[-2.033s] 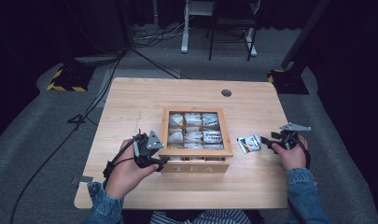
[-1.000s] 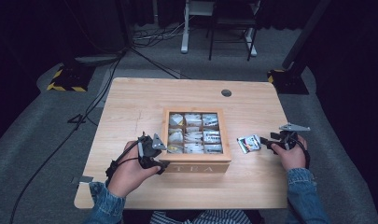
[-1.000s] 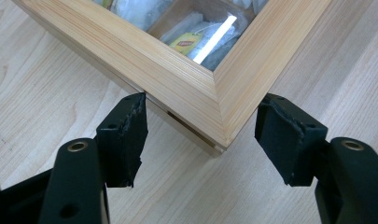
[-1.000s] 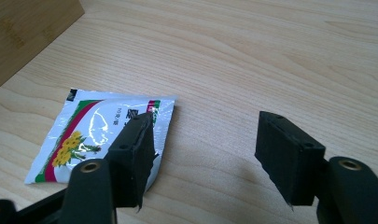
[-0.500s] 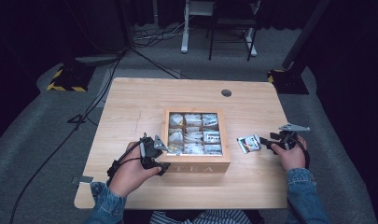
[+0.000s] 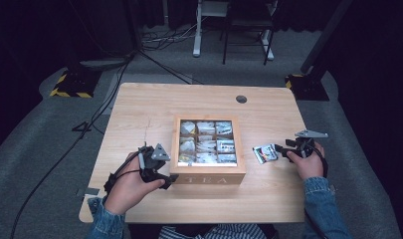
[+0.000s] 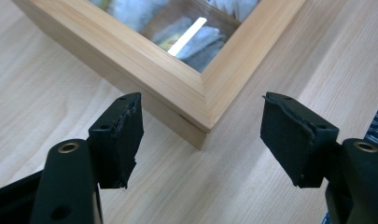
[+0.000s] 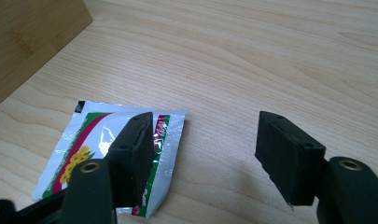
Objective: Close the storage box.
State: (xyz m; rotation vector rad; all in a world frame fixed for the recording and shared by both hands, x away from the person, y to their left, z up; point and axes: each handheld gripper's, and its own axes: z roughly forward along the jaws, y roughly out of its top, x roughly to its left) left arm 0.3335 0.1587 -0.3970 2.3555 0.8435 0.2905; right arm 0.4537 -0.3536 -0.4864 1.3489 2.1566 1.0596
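**Left jaws off the box corner, right open over the sachet**

My left hand-held gripper (image 6: 161, 172) sits at the tea box's (image 6: 209, 177) 8 o'clock corner; its jaws have just been opening and now flank that corner without touching it. My right hand-held gripper (image 6: 283, 152) is open at the box's 3 o'clock, one pad above the tea sachet (image 6: 264, 153), which lies flat on the surface (image 6: 268, 199), just beside the box.

Closed glass-lidded wooden tea box (image 6: 207, 174) mid-table; just right of it, flat foil tea sachet (image 6: 264, 153), flower-printed.
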